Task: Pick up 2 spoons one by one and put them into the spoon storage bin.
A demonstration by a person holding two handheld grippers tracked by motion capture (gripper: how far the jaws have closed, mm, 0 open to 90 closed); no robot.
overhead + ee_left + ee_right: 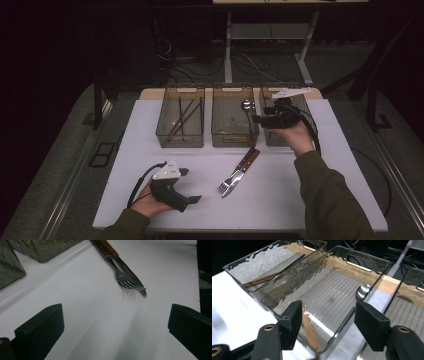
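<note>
A fork and a knife, both with wooden handles, lie side by side on the white table. From the left gripper view the fork and knife lie ahead of the jaws. My left gripper rests at the table's front left, open and with nothing in it. My right gripper hovers open over the right wall of the middle bin, nothing between its jaws. A spoon lies in that bin, its bowl against the wall.
Three clear bins stand in a row at the back of the table. The left bin holds chopsticks; the right bin is partly hidden by my right hand. Table legs and cables lie on the dark floor beyond.
</note>
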